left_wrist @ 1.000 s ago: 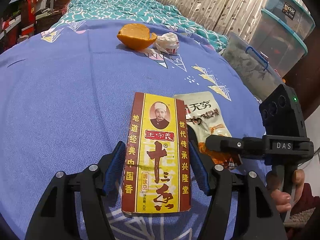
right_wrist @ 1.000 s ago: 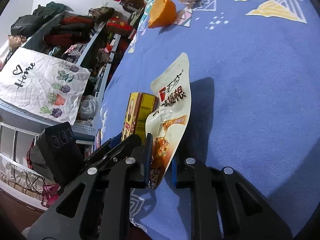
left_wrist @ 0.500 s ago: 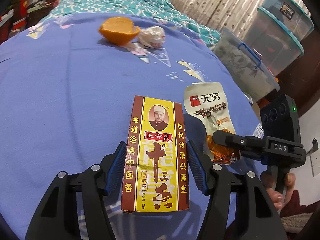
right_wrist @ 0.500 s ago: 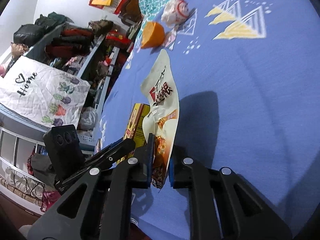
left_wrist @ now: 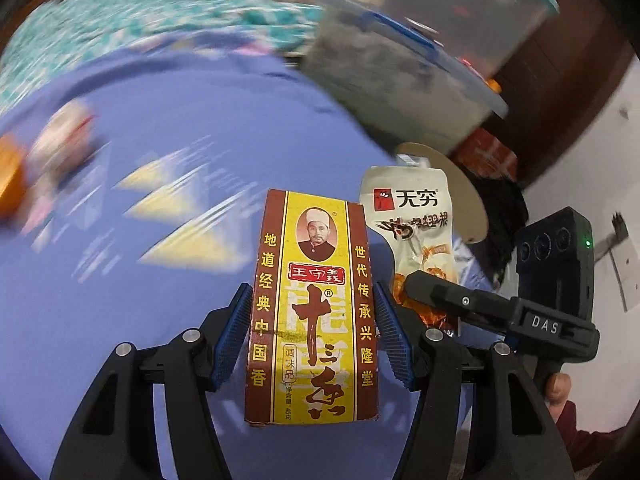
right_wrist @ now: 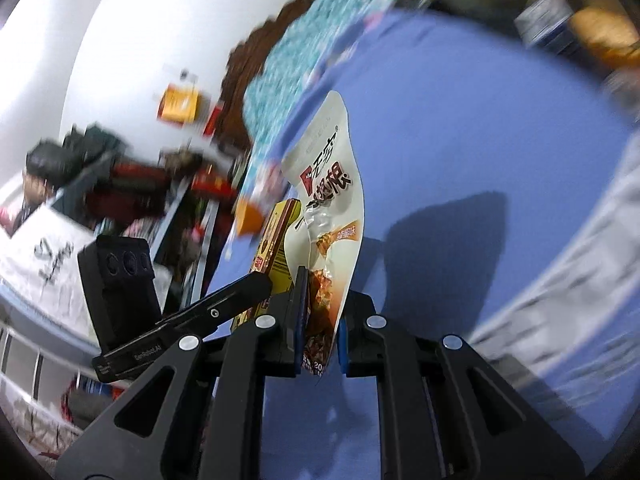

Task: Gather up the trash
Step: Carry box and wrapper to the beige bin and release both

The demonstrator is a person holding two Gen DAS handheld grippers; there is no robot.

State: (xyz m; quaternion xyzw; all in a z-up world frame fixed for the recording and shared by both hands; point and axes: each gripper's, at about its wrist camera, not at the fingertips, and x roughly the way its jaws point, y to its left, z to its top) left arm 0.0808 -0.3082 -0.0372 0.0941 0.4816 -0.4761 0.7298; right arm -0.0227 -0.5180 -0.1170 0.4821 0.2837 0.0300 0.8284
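Above the blue bedspread (left_wrist: 120,280), left tongs (left_wrist: 312,336) clamp the spice box (left_wrist: 314,308); right tongs (right_wrist: 320,320) pinch the snack pouch (right_wrist: 328,200), storage bins (left_wrist: 400,80) beyond the edge.

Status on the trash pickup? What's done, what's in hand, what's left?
Done: nothing visibly binned; no bin in view. In hand: left gripper clamps the yellow seasoning box; right gripper pinches the snack pouch, both lifted off the blue bedspread. Left: the orange peel and the crumpled wrapper beside it, both blurred, on the bedspread.
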